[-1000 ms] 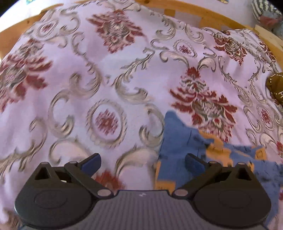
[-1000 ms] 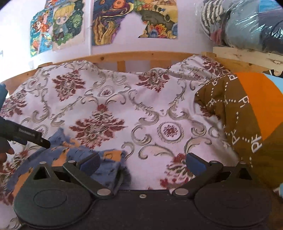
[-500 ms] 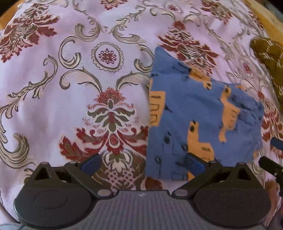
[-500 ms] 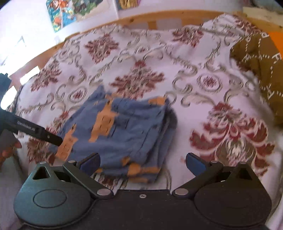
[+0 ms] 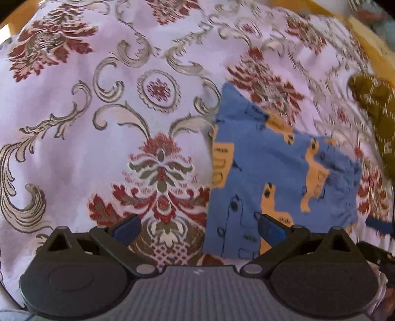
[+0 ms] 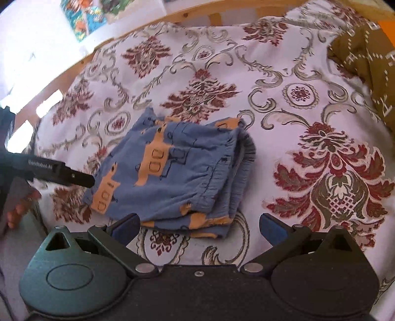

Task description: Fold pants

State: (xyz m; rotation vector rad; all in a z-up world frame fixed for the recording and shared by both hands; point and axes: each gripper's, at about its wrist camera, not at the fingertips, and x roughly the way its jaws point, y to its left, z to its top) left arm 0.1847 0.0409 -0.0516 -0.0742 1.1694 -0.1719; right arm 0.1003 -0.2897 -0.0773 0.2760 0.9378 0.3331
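Observation:
The blue pants (image 6: 182,170) with orange prints lie folded in a compact stack on the patterned bedspread; they also show in the left wrist view (image 5: 276,177). My left gripper (image 5: 198,228) is open and empty, held above the bed with its right finger over the pants' near edge. It also shows as a black finger at the left of the right wrist view (image 6: 64,172), beside the pants' left edge. My right gripper (image 6: 198,226) is open and empty, just in front of the stack's near edge.
The bedspread (image 6: 308,118) is pale lilac with red and beige ornaments. A brown and orange printed cloth (image 6: 367,64) lies at the far right, also in the left wrist view (image 5: 377,116). A wooden bed frame (image 6: 153,22) runs along the back.
Both grippers have drawn back and up from the pants, so the whole folded stack now shows. Both stay open and empty.

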